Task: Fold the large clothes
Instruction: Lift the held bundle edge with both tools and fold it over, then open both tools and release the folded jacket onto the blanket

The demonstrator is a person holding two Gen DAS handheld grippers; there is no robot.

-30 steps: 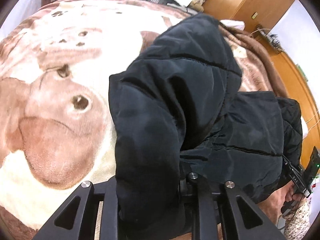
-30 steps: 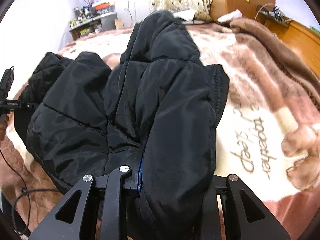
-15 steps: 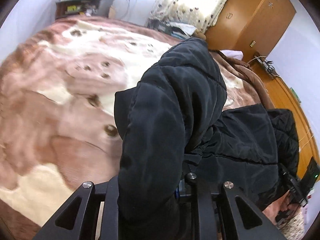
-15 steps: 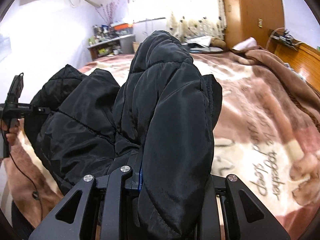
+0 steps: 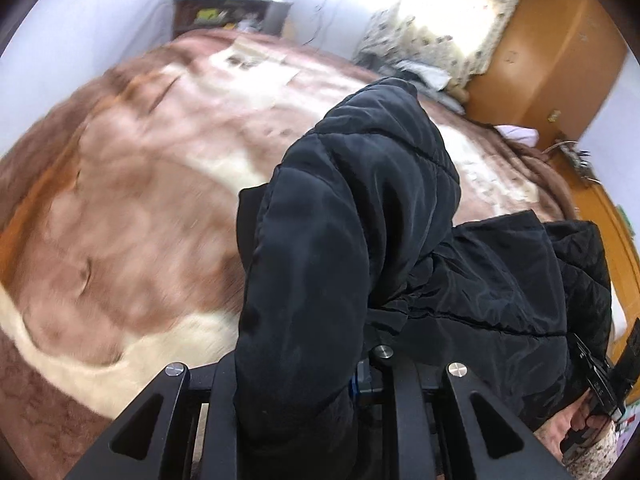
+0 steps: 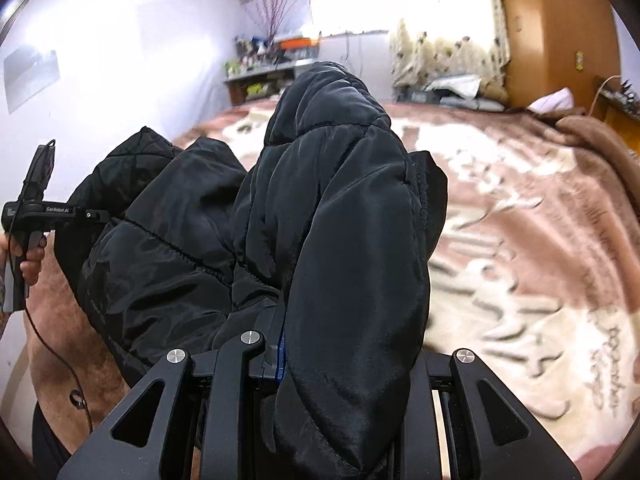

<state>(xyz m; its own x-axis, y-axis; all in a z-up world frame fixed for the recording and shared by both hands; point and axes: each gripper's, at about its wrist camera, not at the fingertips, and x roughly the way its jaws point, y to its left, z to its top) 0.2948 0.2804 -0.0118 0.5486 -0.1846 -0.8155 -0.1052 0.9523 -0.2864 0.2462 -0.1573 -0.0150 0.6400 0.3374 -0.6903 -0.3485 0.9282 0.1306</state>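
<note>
— as far as i can see from where i stand, both of them have hold of the black puffer jacket (image 5: 344, 248). the left gripper (image 5: 304, 372) has its jaws pinching a thick padded roll of it, and the right gripper (image 6: 340, 360) has its jaws pressed onto another bulky part, a sleeve by the look of the cuff.

— where's the jacket itself, then?

— up in the air at the near edge of the bed (image 6: 540, 240), bunched between the two grippers. from the right-hand camera the left gripper (image 6: 48, 216) shows at the far left, with quilted lining bunched just beside it. whether the low part of the jacket touches the brown and cream blanket (image 5: 132, 208) i can't tell; the bulk hides it.

— so how far along would you say they are?

— early, or midway at best, to my eye. nothing lies flat, there's no clean fold line, and the thing hangs as a lump. i'd guess the jacket has yet to be laid out or doubled over on the blanket, sleeves tucked in, then halved and smoothed.

— anything awkward about it?

— it looks slippery and puffy, so i'd expect it to spring open once let go.
</note>
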